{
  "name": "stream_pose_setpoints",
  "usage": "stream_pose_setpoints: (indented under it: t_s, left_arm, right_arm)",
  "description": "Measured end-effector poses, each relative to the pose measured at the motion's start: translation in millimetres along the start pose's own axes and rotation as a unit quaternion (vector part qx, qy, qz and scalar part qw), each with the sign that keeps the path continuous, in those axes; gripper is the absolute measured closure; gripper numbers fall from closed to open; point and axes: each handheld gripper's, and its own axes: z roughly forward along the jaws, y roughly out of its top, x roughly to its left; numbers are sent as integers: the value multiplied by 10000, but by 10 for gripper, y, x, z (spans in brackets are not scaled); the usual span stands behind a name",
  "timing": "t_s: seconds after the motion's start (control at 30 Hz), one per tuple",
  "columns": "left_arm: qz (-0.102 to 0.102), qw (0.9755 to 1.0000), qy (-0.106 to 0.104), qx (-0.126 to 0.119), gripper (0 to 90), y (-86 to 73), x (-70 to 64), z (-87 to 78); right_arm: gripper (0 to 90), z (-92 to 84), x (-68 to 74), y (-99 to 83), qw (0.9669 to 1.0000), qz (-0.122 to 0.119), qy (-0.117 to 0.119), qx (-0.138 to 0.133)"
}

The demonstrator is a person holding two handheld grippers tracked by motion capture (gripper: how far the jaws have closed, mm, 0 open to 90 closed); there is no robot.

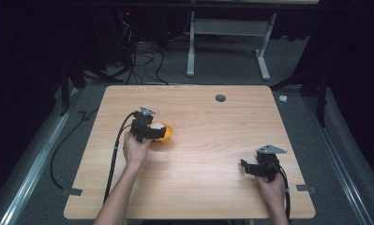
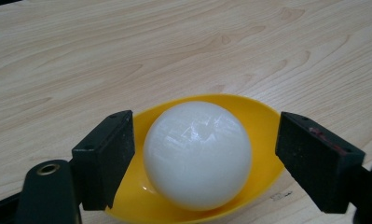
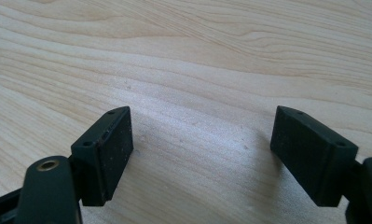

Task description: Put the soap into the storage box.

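Observation:
A white ball point(image 2: 197, 154) rests in a shallow yellow bowl point(image 2: 263, 116) on the wooden table. My left gripper point(image 2: 204, 158) is open, its black jaws standing on either side of the ball with a gap to each. In the high view the left gripper point(image 1: 152, 131) sits just left of the yellow bowl point(image 1: 167, 133), held by a hand. My right gripper point(image 3: 200, 154) is open over bare wood with nothing between its jaws. It shows near the table's front right corner, right gripper point(image 1: 250, 168), held by the other hand.
The light wooden table point(image 1: 198, 154) has a round dark grommet point(image 1: 220, 98) near its far edge. Cables trail from both grippers off the front. Beyond the table lie floor cables and a white desk frame point(image 1: 227, 42).

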Motion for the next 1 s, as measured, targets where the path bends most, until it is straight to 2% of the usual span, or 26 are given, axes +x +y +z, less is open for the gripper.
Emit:
stream_pose_setpoints:
  t_s: [0.17, 0.27, 0.33, 0.73, 0.9, 1.0]
  left_arm:
    - [-7, 10000, -10, -98, 206, -13, 12, -82]
    - [87, 9998, 92, -136, 207, -25, -7, -131]
    - [116, 9998, 85, -156, 207, -33, -16, -158]
    - [46, 9996, -3, -293, 209, -76, 8, -279]
    - [91, 9996, 42, -253, 209, -103, 27, -317]
    - [76, 9995, 34, -307, 209, -120, 29, -352]
  right_arm:
    - [219, 0, 1, 0, 10000, 5, 1, -1]
    - [219, 0, 0, 0, 10000, 0, -1, 1]
    - [219, 0, 1, 0, 10000, 9, -3, 3]
    - [218, 0, 1, 0, 10000, 3, -2, 4]
    - [218, 0, 1, 0, 10000, 2, 0, 4]
    - [218, 0, 1, 0, 10000, 1, -2, 4]
